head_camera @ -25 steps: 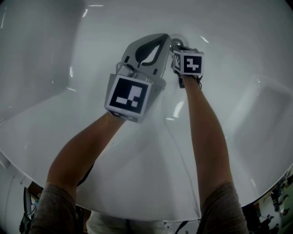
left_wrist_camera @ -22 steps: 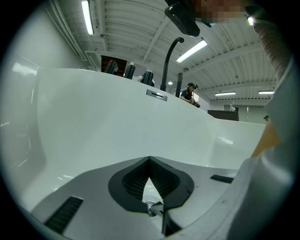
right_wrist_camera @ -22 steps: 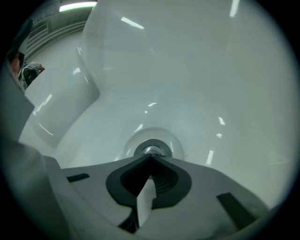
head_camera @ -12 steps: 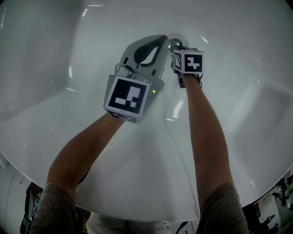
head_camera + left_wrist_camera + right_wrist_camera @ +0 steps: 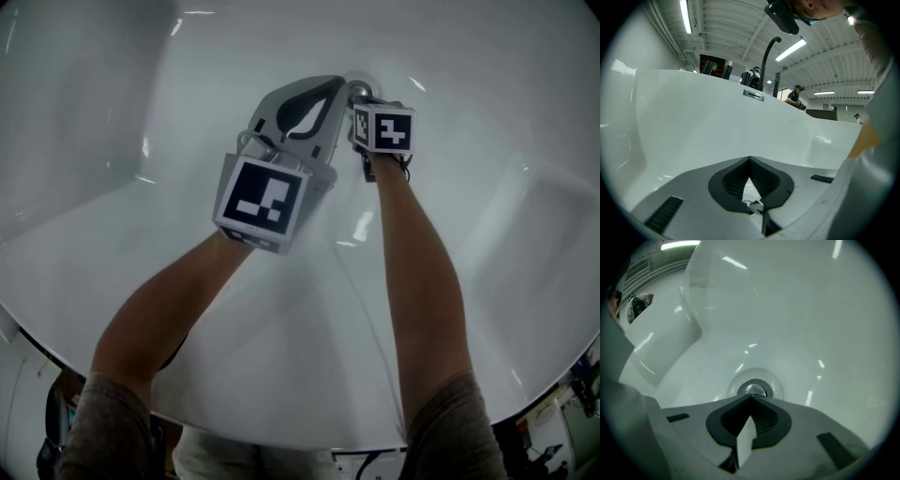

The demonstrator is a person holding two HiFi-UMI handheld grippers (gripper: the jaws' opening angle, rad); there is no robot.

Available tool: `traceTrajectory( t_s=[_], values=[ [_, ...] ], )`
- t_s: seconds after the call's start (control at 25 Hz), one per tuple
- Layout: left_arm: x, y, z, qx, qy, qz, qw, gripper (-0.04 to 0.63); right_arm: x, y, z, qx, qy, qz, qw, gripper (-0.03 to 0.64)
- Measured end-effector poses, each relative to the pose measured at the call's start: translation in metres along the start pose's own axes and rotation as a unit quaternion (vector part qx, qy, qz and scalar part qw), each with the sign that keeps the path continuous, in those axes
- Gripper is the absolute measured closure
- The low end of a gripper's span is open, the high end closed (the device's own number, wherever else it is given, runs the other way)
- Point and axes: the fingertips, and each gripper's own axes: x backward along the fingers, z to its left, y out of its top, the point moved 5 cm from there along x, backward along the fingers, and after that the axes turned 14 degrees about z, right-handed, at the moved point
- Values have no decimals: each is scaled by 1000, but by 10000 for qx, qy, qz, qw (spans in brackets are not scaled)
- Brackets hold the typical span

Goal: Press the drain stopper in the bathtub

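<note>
Your right claw [image 5: 750, 397] is closed tip to tip with nothing in it, which gives you a blunt point for pushing. It's lined up right on the chrome drain stopper [image 5: 752, 389], which sits in its round recess at the bottom of the bathtub [image 5: 506, 216]. Can't tell if it's touching. Left claw [image 5: 749, 160] is also shut and empty, just beside the right one and aimed up the tub wall, so it's off the press line.

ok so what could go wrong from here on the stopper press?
The right gripper, shut, points at the drain stopper near its edge, not its middle; a push may skid off the shiny metal onto the bathtub. The left gripper crowds close beside it; the two could knock.
</note>
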Motion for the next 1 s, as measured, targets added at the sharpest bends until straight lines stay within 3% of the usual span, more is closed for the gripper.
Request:
traceTrajectory(
  t_s=[0.4,0.6,0.8,1.0],
  values=[
    [10,20,4,-11,92,-1,10000,594,28,2,-4,-152,-97,-55,9998,617],
    [56,62,-30,-13,129,-125,9998,594,110,2,9,-233,-53,-389,9990,617],
    [85,81,-22,76,192,-155,9997,593,147,9,42,-232,29,-541,9983,617],
    [114,126,-51,94,216,-145,9996,594,223,17,46,-261,77,-756,9968,617]
  ],
)
